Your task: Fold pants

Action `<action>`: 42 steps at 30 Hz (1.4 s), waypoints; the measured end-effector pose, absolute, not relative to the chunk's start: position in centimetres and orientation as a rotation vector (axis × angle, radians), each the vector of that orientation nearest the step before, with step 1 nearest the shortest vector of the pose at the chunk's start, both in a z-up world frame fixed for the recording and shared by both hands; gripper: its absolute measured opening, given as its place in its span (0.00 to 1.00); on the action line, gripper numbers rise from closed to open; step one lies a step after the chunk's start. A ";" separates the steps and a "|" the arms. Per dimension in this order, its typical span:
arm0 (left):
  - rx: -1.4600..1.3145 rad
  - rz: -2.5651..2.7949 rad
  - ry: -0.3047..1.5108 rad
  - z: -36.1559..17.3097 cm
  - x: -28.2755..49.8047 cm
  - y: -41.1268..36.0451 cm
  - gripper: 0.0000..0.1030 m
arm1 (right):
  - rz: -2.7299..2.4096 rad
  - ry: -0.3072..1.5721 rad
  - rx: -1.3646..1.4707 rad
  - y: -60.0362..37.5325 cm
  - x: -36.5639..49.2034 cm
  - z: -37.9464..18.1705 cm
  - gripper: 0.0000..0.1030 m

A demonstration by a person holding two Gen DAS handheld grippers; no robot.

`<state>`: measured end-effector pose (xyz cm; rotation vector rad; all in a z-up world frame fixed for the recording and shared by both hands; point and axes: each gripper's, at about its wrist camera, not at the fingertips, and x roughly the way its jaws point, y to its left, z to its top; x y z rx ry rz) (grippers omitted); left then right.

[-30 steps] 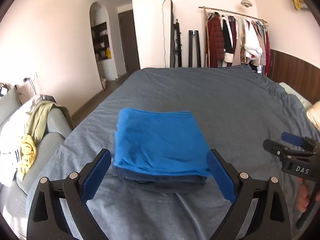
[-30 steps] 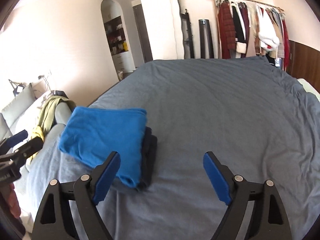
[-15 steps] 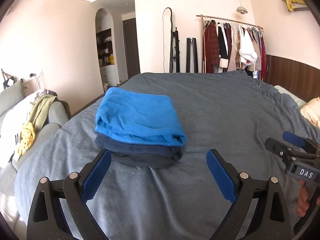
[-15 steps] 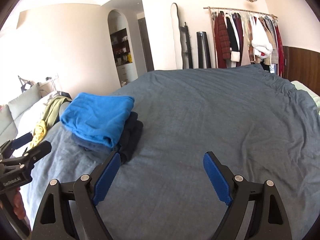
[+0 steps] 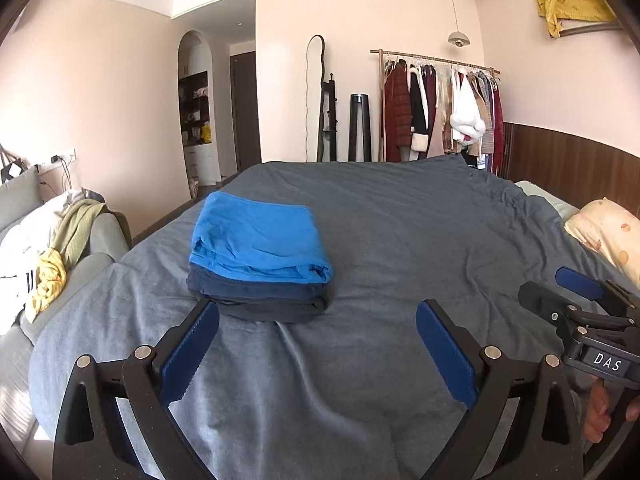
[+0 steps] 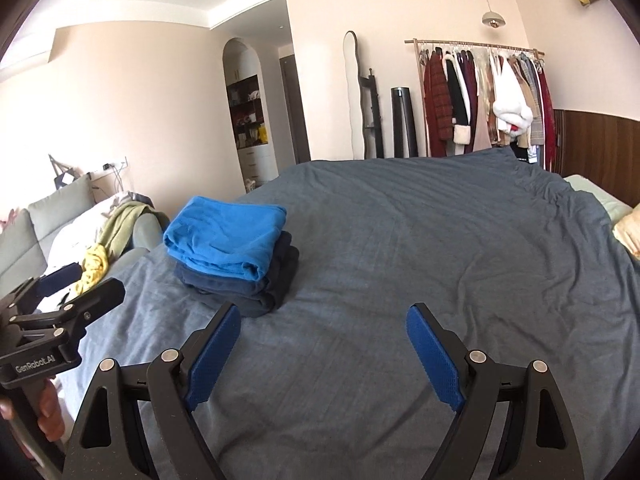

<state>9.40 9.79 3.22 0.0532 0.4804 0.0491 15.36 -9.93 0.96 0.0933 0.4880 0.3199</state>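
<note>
Folded bright blue pants [image 5: 258, 240] are lying atop a stack of darker folded garments [image 5: 260, 300] on the grey bed cover [image 5: 400, 240], left of centre; the left gripper [image 5: 318, 344] is hovering just short of the stack, jaws standing wide, nothing between them; the right gripper [image 6: 324, 344] is likewise gaping wide and empty over bare cover, well apart from the stack.

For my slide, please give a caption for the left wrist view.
Open left claw empty above grey bed cover, near folded blue pants.
</note>
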 end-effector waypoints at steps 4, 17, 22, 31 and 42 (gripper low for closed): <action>0.064 0.056 0.480 3.4 7.6 9.2 0.99 | 0.306 0.486 0.094 -10.6 13.6 1.2 0.83; 0.029 0.050 0.486 3.2 2.6 7.4 1.00 | 0.293 0.475 0.083 -12.6 8.2 1.6 0.83; 0.051 0.053 0.484 3.4 1.6 6.7 1.00 | 0.289 0.470 0.089 -13.2 7.0 1.6 0.83; 0.049 0.088 0.439 3.8 0.5 6.2 1.00 | 0.297 0.474 0.100 -13.4 5.9 1.1 0.83; 0.052 0.093 0.486 3.6 0.5 5.8 1.00 | 0.296 0.482 0.109 -13.6 5.5 0.8 0.83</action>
